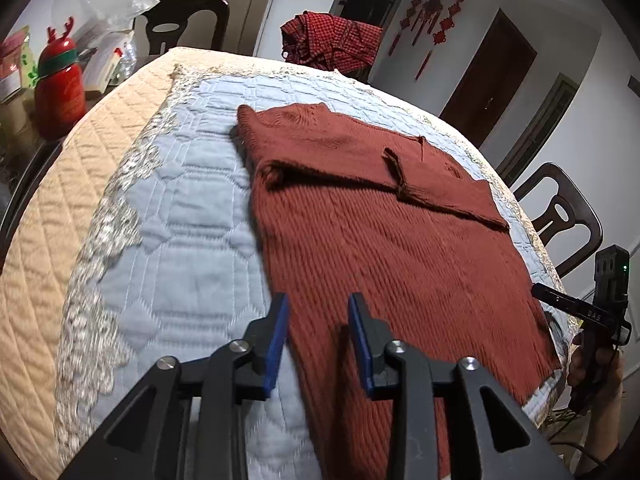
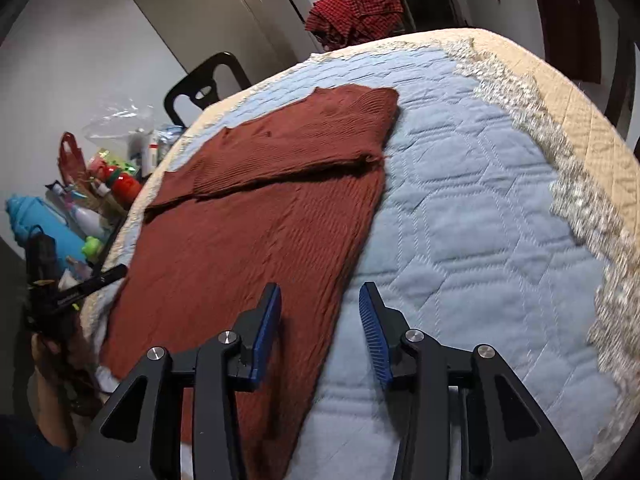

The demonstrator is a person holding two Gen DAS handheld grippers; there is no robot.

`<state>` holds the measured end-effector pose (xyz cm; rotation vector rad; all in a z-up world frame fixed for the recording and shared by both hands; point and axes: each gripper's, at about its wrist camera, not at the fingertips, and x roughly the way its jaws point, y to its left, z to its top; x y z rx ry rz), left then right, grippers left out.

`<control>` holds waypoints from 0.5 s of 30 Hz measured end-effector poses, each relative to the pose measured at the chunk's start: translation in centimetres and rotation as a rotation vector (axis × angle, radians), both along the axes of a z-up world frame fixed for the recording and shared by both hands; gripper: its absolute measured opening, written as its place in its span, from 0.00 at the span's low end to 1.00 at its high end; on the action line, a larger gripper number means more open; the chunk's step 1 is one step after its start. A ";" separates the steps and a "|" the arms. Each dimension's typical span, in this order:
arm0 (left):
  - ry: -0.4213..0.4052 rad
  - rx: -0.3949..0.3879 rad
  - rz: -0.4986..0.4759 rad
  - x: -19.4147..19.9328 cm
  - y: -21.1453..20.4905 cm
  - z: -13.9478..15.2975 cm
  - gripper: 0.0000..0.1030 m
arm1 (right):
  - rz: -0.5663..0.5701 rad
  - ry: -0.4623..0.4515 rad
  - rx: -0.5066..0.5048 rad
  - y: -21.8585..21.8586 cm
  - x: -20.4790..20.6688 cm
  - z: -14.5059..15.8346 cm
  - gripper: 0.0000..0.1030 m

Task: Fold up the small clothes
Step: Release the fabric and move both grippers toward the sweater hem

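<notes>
Both grippers, the left gripper [image 1: 318, 300] and the right gripper [image 2: 320, 292], are held open and empty at the lower frame, each over one side edge of the brown sweater [image 1: 380, 220], whose length runs toward the upper frame.

I count one rust-brown sweater [image 1: 384, 248] on the one quilted pad [image 1: 192, 240], one red checked garment [image 1: 332, 42] behind, two dark chairs [image 1: 560, 216], and my two grippers [image 1: 318, 336].

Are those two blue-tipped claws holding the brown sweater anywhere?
No. Both the left gripper and right gripper are open above the sweater, holding nothing.
</notes>
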<state>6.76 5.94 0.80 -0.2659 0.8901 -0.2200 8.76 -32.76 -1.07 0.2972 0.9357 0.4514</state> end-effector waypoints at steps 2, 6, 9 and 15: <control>0.006 -0.009 0.006 -0.6 0.1 -0.1 0.34 | 0.014 0.010 0.025 0.1 -0.4 -0.1 0.41; 0.028 -0.050 0.011 -1.9 0.4 -0.6 0.38 | 0.049 0.020 0.059 0.2 -1.8 -0.2 0.41; 0.026 -0.054 0.010 -2.9 0.1 -0.7 0.39 | 0.062 0.038 0.115 -0.1 -2.6 -0.5 0.41; 0.030 -0.133 -0.019 -4.6 -0.2 -0.8 0.41 | 0.108 0.082 0.180 -0.2 -4.1 -0.8 0.41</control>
